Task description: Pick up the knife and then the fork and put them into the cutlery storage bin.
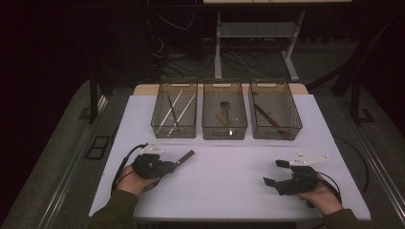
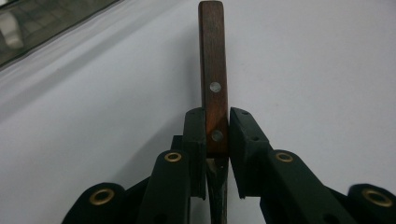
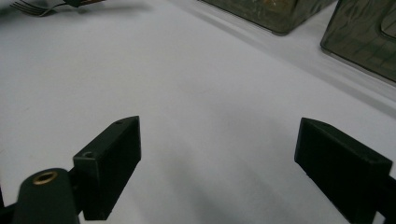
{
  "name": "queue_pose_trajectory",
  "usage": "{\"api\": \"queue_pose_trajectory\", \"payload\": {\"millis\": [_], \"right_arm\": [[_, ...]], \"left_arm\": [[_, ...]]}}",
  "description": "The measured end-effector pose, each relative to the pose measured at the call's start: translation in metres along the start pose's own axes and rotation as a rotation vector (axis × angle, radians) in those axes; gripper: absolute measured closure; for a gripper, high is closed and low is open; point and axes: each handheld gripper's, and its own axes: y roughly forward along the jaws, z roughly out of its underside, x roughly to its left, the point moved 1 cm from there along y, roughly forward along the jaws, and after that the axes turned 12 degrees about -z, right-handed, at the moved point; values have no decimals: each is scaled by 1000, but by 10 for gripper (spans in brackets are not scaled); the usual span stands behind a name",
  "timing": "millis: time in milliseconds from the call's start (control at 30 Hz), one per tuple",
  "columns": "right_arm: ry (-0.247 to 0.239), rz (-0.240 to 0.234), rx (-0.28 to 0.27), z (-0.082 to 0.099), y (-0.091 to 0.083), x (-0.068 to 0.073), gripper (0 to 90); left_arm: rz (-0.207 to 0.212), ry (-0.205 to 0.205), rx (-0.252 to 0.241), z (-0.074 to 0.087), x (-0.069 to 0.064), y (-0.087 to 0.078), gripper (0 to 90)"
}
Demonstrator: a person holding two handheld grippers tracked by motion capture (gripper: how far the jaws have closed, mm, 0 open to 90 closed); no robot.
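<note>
Between the pads of my left tool (image 2: 217,135) a wooden-handled fork (image 2: 212,70) is clamped, its handle running straight ahead toward the three bins (image 1: 224,117) across the table (image 1: 229,176). My right tool (image 1: 282,172) gapes wide, holding nothing, well off to the fork's right.

No writing, label or number can be read anywhere, though the dim bins may hide some.

A fork (image 1: 177,161) with a brown wooden handle (image 2: 212,74), fixed by two metal rivets, is clamped near the handle's lower end. It hangs above the white table at front left, handle angled toward the bins.
</note>
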Motion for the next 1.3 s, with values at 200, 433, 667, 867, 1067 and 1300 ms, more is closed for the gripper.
{"api": "queue_pose_trajectory", "payload": {"millis": [200, 433, 667, 867, 1067, 1300], "right_arm": [[-33, -26, 7, -5, 0, 3, 147], [-47, -46, 3, -14, -2, 5, 147], [-95, -106, 28, -30, 0, 7, 147], [-143, -188, 47, -48, 3, 11, 147], [-206, -234, 79, -63, 12, 18, 147], [-262, -289, 104, -83, 25, 26, 147]], "left_arm": [[28, 0, -54, -10, -10, -7, 771], [67, 22, -115, -28, -22, -17, 771], [119, 107, -129, -47, -38, -15, 770], [174, 174, -128, -63, -53, -8, 770], [241, 253, -117, -80, -70, 2, 770], [307, 356, -75, -100, -90, 15, 770]]}}
